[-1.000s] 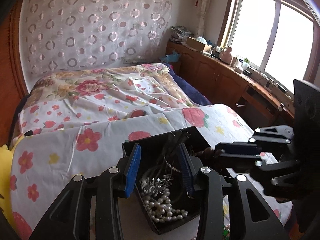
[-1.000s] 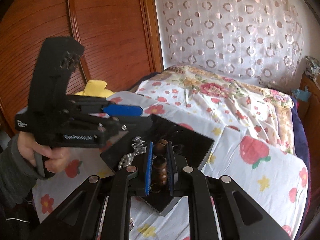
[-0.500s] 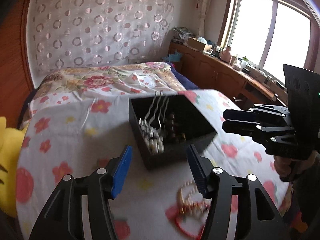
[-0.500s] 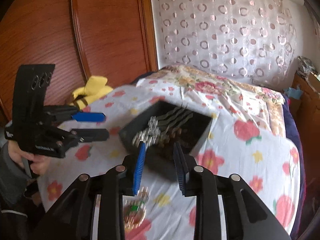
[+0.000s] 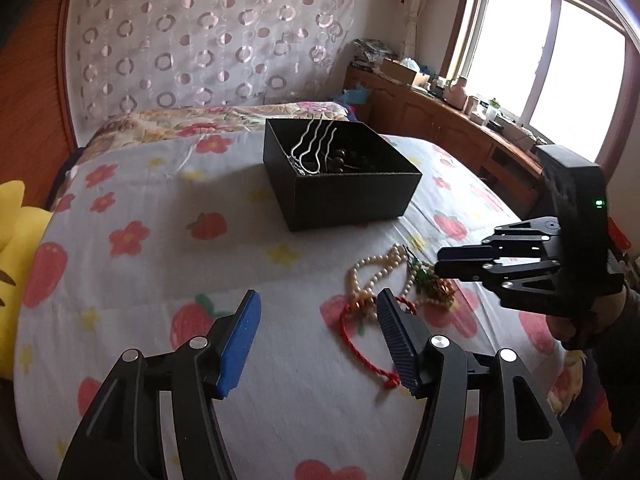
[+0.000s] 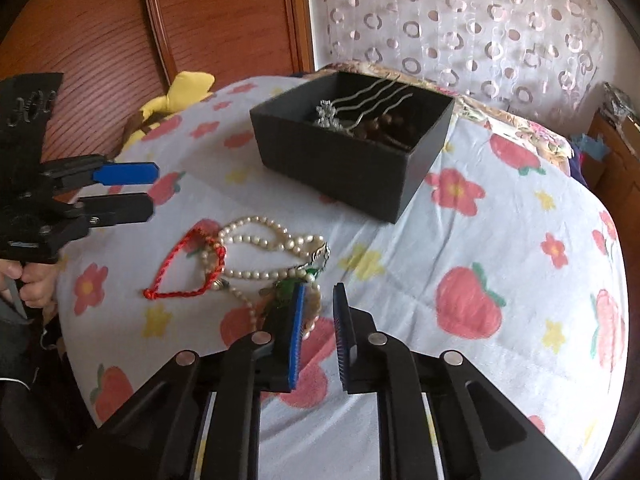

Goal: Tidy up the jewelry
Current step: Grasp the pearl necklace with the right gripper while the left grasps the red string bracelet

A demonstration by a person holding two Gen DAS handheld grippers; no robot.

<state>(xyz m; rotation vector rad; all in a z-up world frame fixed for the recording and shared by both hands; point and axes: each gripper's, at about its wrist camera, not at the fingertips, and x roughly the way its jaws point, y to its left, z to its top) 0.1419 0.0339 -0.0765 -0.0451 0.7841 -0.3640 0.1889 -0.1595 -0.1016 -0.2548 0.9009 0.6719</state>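
Left gripper (image 5: 316,320): jaws wide apart, empty, above the bedspread (image 5: 160,264).
Right gripper (image 6: 320,308): jaws slightly apart, empty, just beside the jewelry pile.
Pearl necklace (image 6: 264,248): tangled with red cord bracelet (image 6: 180,276) near the bedspread's front edge.
Black box (image 6: 352,160): farther back, holding silver hairpins (image 6: 372,100) and dark beads.

The near wall of the open black cardboard box (image 5: 352,196) hides the lower part of what lies inside; only wavy silver hairpins (image 5: 316,144) and dark brown wooden beads (image 6: 380,124) show above it. The right gripper (image 6: 320,304) covers part of the white pearl necklace (image 6: 260,248) and a small green piece (image 6: 286,290), too blurred to identify.
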